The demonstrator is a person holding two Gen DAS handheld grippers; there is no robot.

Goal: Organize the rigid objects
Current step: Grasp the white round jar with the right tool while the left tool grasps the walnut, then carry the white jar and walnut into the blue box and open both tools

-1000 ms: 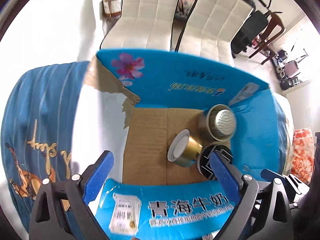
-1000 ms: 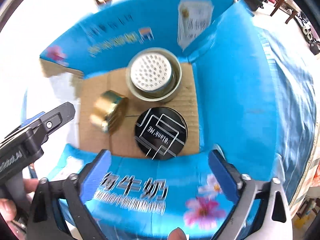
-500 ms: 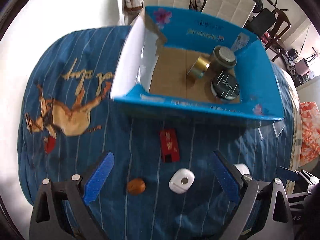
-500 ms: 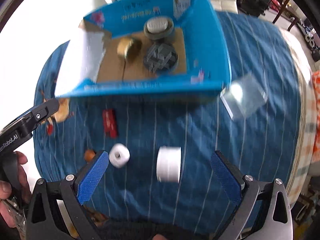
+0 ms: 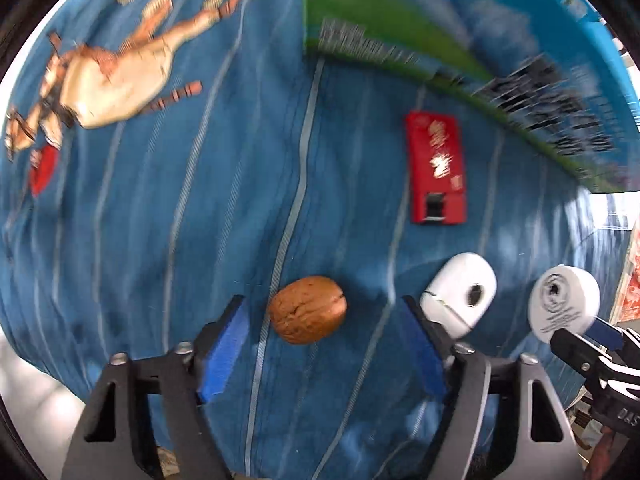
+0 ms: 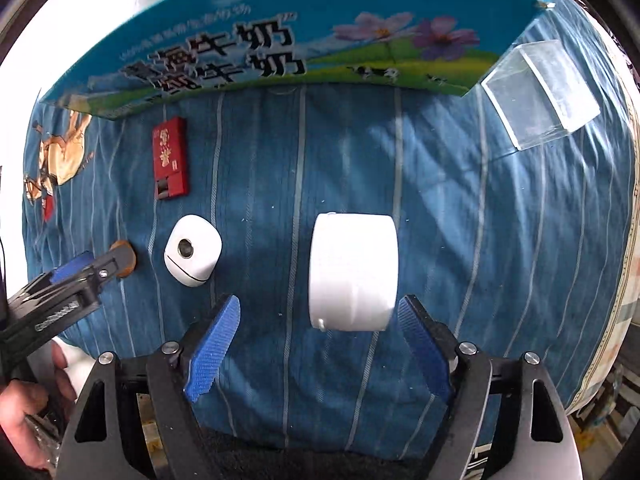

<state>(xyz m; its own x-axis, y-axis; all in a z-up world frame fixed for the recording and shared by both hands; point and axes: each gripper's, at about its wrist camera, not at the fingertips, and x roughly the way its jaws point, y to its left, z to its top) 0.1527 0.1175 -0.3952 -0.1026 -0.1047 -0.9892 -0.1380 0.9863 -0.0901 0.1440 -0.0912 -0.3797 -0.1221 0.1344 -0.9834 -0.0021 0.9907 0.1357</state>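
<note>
Blue striped cloth (image 6: 460, 208) below the milk box (image 6: 256, 40) carries our leftovers: left claw (image 5: 320, 332) closing around the walnut (image 5: 307, 309), right claw (image 6: 318, 338) closing around the white jar (image 6: 354, 270), neither gripped yet.

A walnut (image 5: 307, 309) lies on blue striped cloth (image 5: 160, 240) between the left gripper's (image 5: 322, 344) closing jaws, untouched. A red box (image 5: 436, 168) lies beyond.

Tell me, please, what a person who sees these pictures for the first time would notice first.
Probably the big blue milk carton at the far edge of the striped blue cloth. Next, the white roll lying just ahead of the right gripper, and the walnut ahead of the left gripper; both jaws are closing, touching nothing yet. A red packet lies near the carton.
</note>
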